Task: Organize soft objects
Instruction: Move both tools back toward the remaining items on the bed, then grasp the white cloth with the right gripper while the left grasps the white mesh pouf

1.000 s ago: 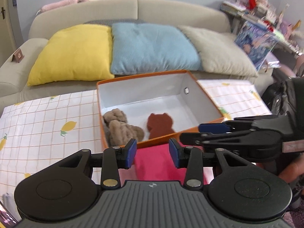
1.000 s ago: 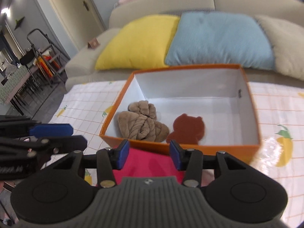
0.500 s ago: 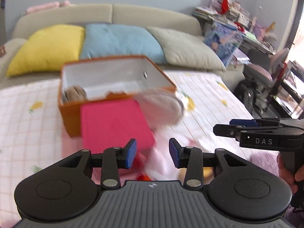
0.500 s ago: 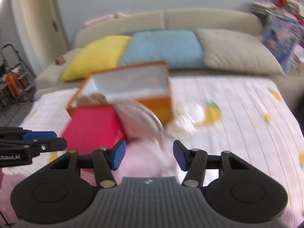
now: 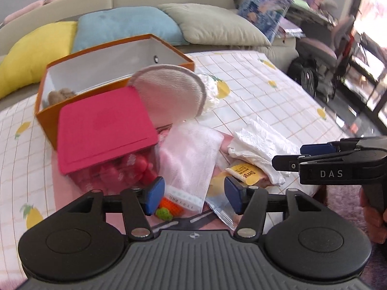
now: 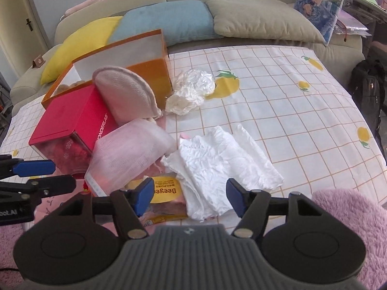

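An orange box [image 5: 60, 101] with white inside stands on the bed and holds a tan plush [image 5: 60, 94]; it also shows in the right wrist view [image 6: 150, 72]. In front lie a red box [image 5: 101, 128], a round pink pad [image 5: 169, 94], a pink mesh bag [image 5: 191, 152], crumpled white cloth [image 6: 217, 162] and a yellow packet [image 6: 167, 193]. My left gripper [image 5: 192, 195] is open and empty above the mesh bag and packet. My right gripper [image 6: 191, 199] is open and empty above the white cloth and packet.
Crumpled clear plastic [image 6: 193, 89] lies right of the orange box. Yellow [image 6: 79, 46], blue [image 6: 167, 24] and beige [image 6: 261, 17] cushions lean on the sofa behind. A purple fluffy item [image 6: 350, 222] lies at the near right. Cluttered shelves [image 5: 302, 7] stand right.
Both grippers have pulled back and swung right from the orange box, bringing the pile of soft items before it into view. Both stay open and empty.
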`<state>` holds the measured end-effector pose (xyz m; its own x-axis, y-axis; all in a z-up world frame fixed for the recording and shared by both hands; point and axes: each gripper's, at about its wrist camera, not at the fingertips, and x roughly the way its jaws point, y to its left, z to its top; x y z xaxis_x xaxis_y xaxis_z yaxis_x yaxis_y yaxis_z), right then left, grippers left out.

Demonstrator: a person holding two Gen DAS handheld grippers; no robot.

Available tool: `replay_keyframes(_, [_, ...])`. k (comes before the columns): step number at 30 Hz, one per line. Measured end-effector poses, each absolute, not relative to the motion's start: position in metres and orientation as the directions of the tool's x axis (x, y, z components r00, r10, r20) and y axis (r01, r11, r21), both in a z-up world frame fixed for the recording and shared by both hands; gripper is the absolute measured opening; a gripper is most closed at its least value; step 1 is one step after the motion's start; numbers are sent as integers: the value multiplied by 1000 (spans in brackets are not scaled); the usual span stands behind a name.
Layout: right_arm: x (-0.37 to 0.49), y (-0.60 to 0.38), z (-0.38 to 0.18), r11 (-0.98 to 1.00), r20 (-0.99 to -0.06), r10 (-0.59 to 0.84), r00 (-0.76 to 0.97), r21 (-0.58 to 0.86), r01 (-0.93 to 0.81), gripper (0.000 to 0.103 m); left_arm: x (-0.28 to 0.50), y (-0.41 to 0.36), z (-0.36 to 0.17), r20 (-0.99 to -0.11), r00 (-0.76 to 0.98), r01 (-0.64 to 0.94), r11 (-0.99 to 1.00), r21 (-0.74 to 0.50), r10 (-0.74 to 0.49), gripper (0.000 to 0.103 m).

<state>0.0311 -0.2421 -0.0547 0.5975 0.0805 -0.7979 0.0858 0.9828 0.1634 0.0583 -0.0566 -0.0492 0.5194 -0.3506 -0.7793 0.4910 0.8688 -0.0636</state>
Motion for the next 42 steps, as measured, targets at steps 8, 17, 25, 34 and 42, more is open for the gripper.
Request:
replay_keyframes(8, [35, -252, -58, 976, -793, 60, 607, 175, 131, 65, 77, -111, -71, -802, 545, 597, 784, 169, -242, 79])
replay_keyframes(17, [55, -273, -75, 962, -823, 51, 566, 193, 194, 65, 106, -151, -105, -857, 506, 644, 706, 296, -102, 81])
replay_keyframes(25, [59, -281, -89, 945, -838, 78, 540, 234, 226, 66, 116, -167, -126, -822, 569, 637, 615, 464, 30, 67])
replay_keyframes(34, [61, -283, -94, 941, -841, 85, 534, 244, 235, 66, 117, -169, -132, -831, 556, 657, 617, 434, -7, 16])
replay_keyframes(42, [70, -291, -96, 923, -819, 121, 561, 300, 240, 100, 111, -141, -86, -809, 568, 579, 773, 261, -152, 2])
